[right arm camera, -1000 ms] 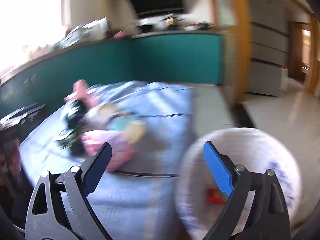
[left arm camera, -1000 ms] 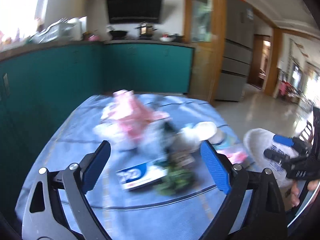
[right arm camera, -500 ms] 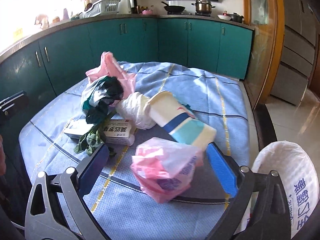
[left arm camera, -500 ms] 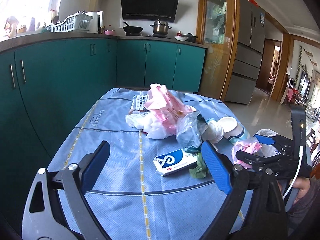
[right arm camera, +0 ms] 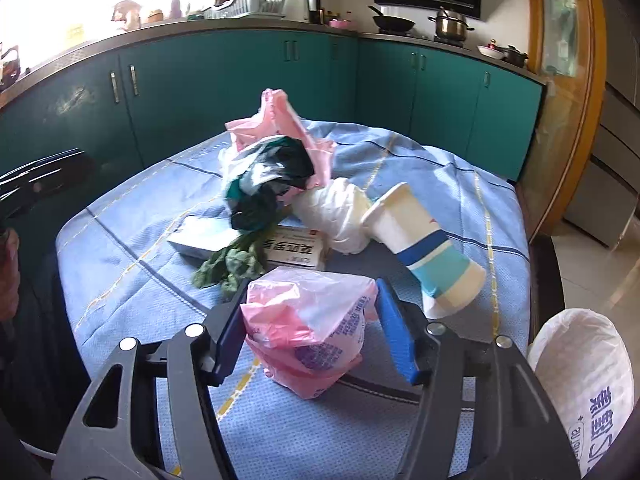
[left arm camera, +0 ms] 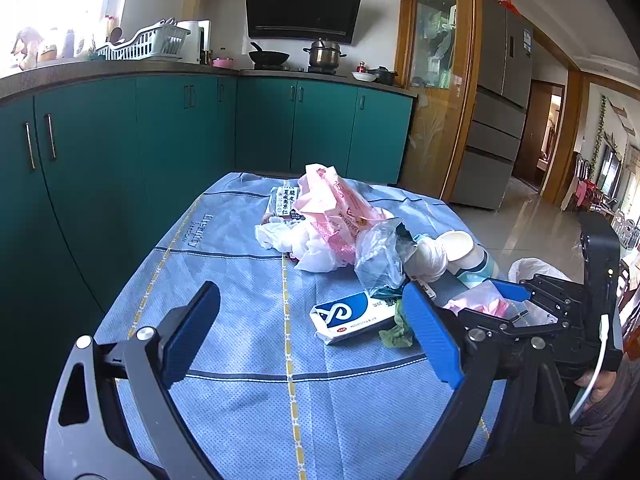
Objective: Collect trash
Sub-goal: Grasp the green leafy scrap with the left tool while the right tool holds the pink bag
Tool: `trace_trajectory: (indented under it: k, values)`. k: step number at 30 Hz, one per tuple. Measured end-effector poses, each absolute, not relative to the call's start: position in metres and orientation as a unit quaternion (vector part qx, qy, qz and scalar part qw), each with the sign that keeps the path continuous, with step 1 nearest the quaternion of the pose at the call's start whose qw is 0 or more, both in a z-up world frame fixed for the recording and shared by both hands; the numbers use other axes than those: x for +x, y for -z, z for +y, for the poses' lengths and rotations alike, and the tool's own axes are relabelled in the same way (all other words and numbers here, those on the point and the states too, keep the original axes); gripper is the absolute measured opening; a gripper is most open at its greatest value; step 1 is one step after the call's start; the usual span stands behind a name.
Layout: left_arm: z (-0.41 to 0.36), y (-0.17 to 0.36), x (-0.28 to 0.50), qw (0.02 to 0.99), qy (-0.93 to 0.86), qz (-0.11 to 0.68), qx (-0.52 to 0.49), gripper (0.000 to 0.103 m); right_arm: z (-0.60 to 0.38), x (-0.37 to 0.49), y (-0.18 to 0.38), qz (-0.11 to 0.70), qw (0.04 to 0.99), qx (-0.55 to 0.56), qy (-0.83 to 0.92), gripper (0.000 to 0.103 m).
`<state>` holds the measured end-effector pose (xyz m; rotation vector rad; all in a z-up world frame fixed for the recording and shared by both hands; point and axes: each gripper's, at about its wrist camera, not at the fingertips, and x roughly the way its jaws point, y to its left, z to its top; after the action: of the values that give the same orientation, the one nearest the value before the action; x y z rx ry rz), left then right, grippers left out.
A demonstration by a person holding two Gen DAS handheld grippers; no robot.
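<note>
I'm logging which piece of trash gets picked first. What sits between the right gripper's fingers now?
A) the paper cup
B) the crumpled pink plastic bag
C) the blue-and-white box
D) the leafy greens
B: the right gripper straddles the crumpled pink plastic bag; the paper cup lies beyond it.

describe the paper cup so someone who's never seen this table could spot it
On the blue tablecloth, go to the right side of the trash pile. The paper cup lies tipped on its side beside a white crumpled bag; only it is rigid, white with blue and teal bands.
</note>
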<state>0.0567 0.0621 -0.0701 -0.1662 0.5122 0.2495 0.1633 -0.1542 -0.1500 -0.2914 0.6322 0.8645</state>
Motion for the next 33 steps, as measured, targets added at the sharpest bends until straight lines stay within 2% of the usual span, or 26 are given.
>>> trace_trajectory:
  k: [2,33]
  values:
    - [0.061,0.070,0.057,0.956,-0.124,0.253,-0.082,0.092,-0.153,0.160,0.149,0.296,0.849,-0.140,-0.415,0.057]
    - [0.057,0.077,0.059,0.954,-0.128,0.261,-0.079,0.092,-0.164,0.145,0.142,0.271,0.854,-0.143,-0.420,0.057]
